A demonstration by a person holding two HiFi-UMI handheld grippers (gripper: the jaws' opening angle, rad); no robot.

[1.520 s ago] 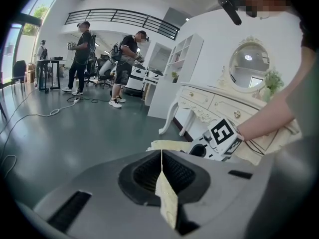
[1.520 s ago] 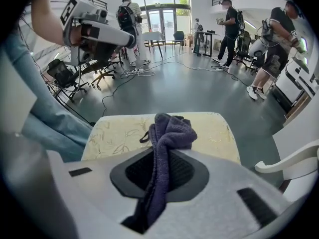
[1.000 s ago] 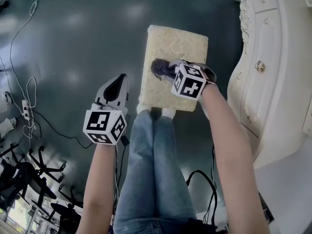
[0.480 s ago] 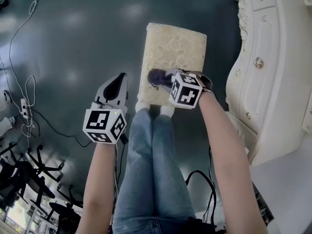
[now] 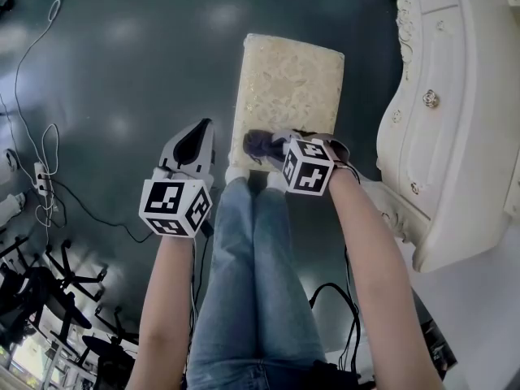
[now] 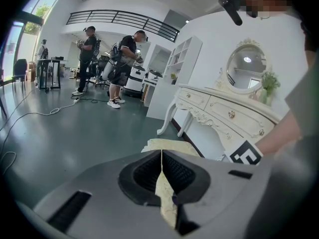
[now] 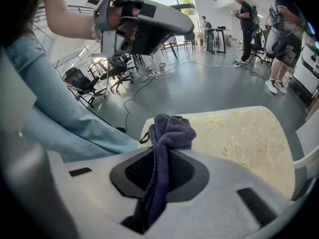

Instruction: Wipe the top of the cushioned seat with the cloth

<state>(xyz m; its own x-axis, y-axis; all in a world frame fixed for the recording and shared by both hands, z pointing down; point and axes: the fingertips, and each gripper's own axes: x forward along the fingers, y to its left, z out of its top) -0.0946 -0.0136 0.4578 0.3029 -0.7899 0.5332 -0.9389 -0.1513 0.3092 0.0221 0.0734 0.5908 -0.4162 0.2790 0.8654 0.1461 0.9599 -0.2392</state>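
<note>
Both arms (image 5: 370, 242) downward, cloth (image 5: 258, 143) on seat (image 5: 288, 71)

The left gripper (image 5: 197, 136) and right gripper (image 5: 272, 146) share the same light grey plastic shell. Each tapers to 2 jaws lined with black ribbed pads (image 6: 144, 173), set in a black oval recess with 1 dark slot on either side. Each carries a white cube (image 5: 175, 207) printed with black square markers. The person wears light blue jeans (image 5: 260, 283) and white-toed shoes (image 5: 237, 175).
</note>
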